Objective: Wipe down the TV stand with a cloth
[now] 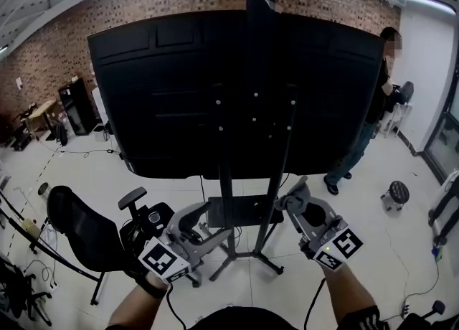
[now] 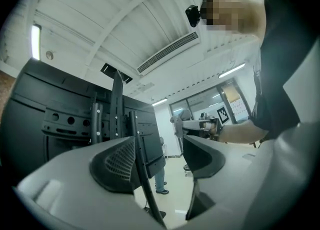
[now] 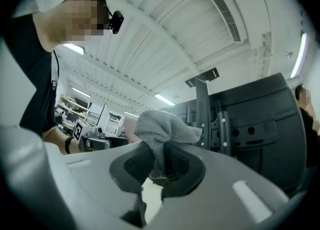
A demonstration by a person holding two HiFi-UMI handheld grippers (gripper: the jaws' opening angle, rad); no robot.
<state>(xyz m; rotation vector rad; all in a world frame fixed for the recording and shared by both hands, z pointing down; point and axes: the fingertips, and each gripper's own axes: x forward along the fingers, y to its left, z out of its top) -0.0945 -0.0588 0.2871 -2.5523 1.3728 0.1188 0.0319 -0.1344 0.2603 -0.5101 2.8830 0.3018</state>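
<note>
Head view puts us right behind the TV stand (image 1: 224, 185), its twin black posts rising to the back of the big dark screen (image 1: 237, 85), with both tools low and near us. On the right, the right gripper (image 1: 300, 205) is clenched on the grey cloth (image 1: 295, 194). The right gripper view confirms it: jaws pinched on the cloth's lower folds, the rest bunched up above them, just short of the posts. On the left, the left gripper (image 1: 193, 222) is released, jaws apart and holding nothing. A slim dark strut shows through its gap, though we judge it lies beyond the jaws rather than between them. No wiping contact yet, as we read it, so the approach is the step in hand. To do it well, we would bring the bunched wad flat against a post or the small shelf (image 1: 244, 211), press lightly, and run long strokes along the metal. We would keep the grip firm so the cloth cannot slip free. The free gripper could steady the frame.
</note>
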